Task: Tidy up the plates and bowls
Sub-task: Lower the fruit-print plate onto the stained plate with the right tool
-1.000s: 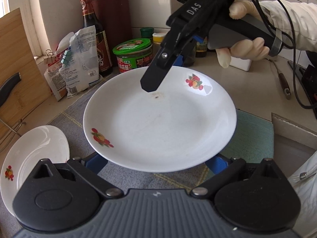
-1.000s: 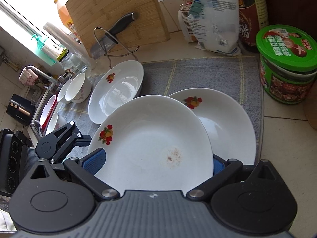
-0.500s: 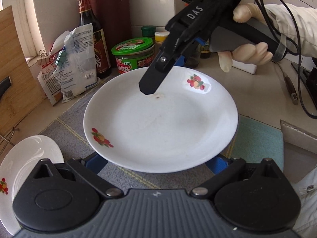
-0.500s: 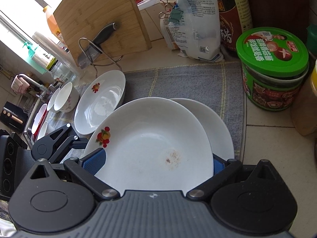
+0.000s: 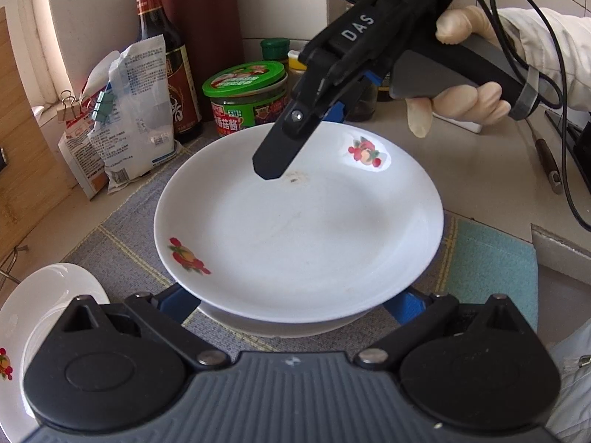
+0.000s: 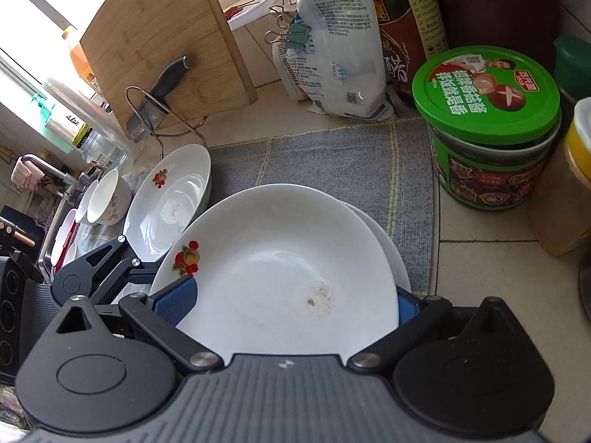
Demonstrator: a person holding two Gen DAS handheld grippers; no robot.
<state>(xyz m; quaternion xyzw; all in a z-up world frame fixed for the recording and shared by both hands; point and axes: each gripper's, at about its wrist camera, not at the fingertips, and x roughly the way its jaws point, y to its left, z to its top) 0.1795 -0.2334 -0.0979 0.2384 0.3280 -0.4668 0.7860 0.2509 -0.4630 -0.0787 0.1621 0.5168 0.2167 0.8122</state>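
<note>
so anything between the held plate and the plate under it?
Nothing visible. The top plate, gripped at opposite rims by the left gripper and right gripper, sits almost centred over the lower plate. Only a sliver of its rim shows; the gap itself is hidden.

Three plates show: the top plate point(image 6: 280, 262), a second plate point(image 6: 397, 258) just under it with only its rim peeking out, and a third plate point(image 6: 170, 199) lying apart on the cloth. Bowls point(image 6: 107, 203) stand near the sink, at least two white ones; further ones beside them are too small to count. There are two claws, the left claw point(image 5: 291, 304) and the right claw point(image 6: 291, 304). One dark sauce bottle point(image 6: 402, 29), one green-lidded tub point(image 6: 487, 129), one clipped bag point(image 6: 336, 48), one yellow-capped jar point(image 6: 565, 188), one cutting board point(image 6: 162, 44), one knife point(image 6: 162, 92), and one grey cloth point(image 6: 332, 158) are on the counter point(image 6: 480, 258).
</note>
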